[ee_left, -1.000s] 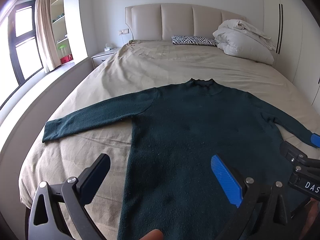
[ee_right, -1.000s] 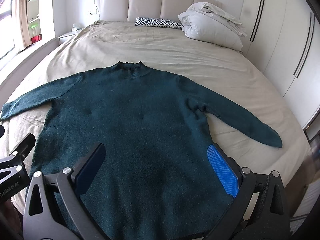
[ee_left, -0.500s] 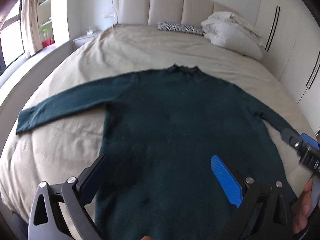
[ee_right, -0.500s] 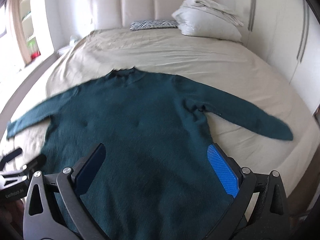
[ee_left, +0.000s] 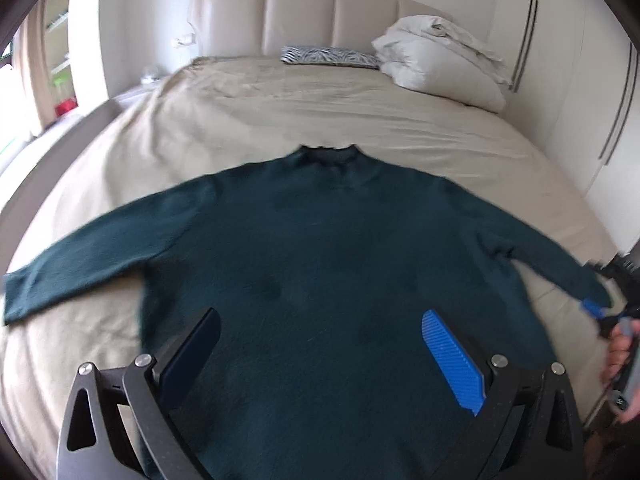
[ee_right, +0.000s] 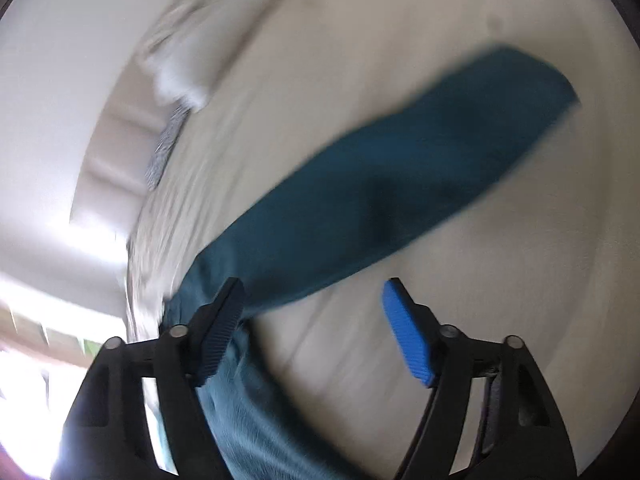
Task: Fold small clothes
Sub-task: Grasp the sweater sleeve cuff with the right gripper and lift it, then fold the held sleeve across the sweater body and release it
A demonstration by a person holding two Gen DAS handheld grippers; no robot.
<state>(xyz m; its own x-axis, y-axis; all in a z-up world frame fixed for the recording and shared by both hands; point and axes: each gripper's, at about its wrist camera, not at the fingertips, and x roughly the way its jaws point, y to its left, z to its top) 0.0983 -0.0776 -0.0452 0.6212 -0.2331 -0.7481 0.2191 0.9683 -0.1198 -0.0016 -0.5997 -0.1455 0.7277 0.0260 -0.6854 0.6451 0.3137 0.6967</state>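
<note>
A dark green long-sleeved sweater (ee_left: 320,264) lies flat on the bed, collar toward the headboard and both sleeves spread out. My left gripper (ee_left: 320,344) hovers over its lower body, open, nothing between the fingers. In the blurred, rolled right wrist view, the right sleeve (ee_right: 400,168) runs diagonally across the sheet. My right gripper (ee_right: 312,316) is above that sleeve with its jaws closing. The sleeve's edge passes by the black finger (ee_right: 222,332), and the pads do not press on it. In the left wrist view the right gripper (ee_left: 598,300) is at the sleeve's cuff end.
The beige bed sheet (ee_left: 280,120) has a padded headboard (ee_left: 320,16) at the far end. A zebra-print cushion (ee_left: 328,56) and a pile of white pillows (ee_left: 440,64) lie near it. White wardrobe doors (ee_left: 580,80) stand right. A hand (ee_left: 620,352) holds the right gripper.
The left gripper moved right and tipped down over the sweater's body. The right gripper swung off the body to the right sleeve, rolled over, and its jaws narrowed.
</note>
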